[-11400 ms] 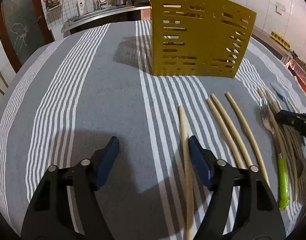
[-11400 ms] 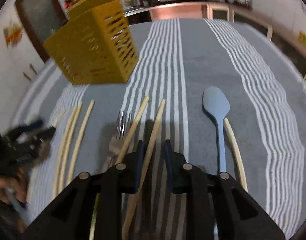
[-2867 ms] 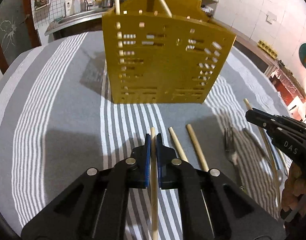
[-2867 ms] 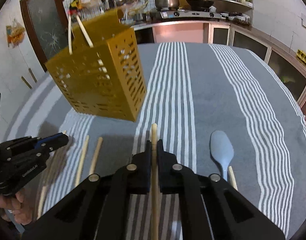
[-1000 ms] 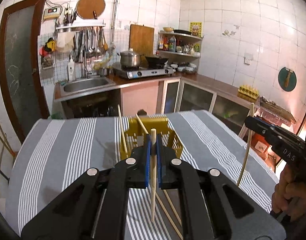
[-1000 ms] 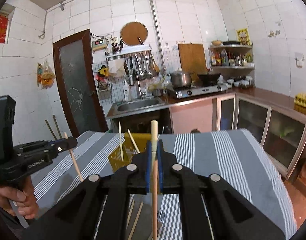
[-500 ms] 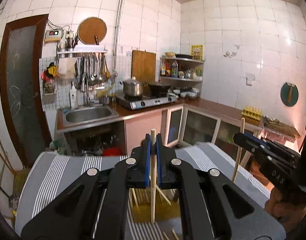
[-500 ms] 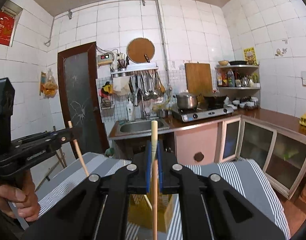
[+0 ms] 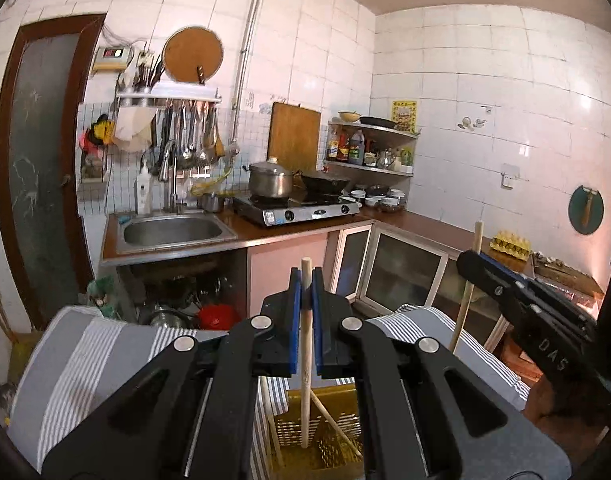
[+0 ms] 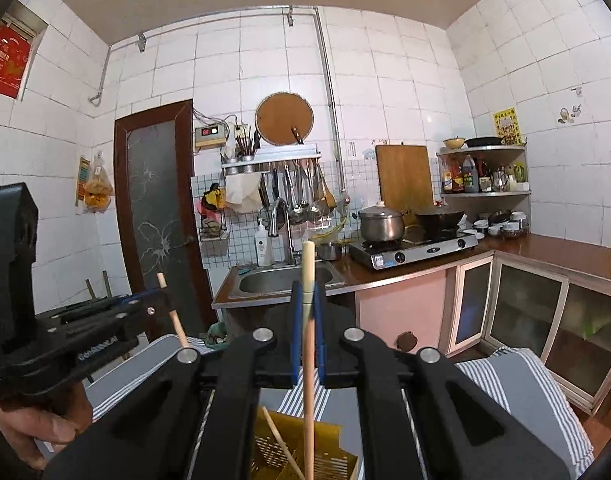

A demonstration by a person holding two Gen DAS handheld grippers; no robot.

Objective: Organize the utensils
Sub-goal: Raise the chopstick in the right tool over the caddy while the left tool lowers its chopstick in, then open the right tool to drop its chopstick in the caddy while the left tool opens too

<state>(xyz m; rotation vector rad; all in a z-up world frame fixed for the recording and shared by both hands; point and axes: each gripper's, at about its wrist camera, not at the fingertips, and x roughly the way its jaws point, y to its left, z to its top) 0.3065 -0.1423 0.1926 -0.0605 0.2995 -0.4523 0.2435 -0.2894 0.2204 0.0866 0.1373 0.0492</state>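
My left gripper (image 9: 305,280) is shut on a wooden chopstick (image 9: 304,360) held upright, its lower end inside the yellow slotted utensil caddy (image 9: 325,452) below. My right gripper (image 10: 308,294) is shut on another wooden chopstick (image 10: 308,360), also upright, its lower end in the caddy (image 10: 329,460). A loose chopstick (image 9: 333,420) leans inside the caddy; it also shows in the right wrist view (image 10: 279,436). The right gripper (image 9: 469,258) with its chopstick (image 9: 467,288) shows at the right of the left wrist view. The left gripper (image 10: 161,300) shows at the left of the right wrist view.
The caddy stands on a table with a grey and white striped cloth (image 9: 85,360). Beyond it are a sink counter (image 9: 171,232), a gas stove with a pot (image 9: 271,182), glass-door cabinets (image 10: 545,312) and a dark door (image 10: 157,216).
Both grippers have tilted up further with their chopsticks held upright over the caddy. The caddy now sits at the very bottom of both views, with the chopstick ends inside it.
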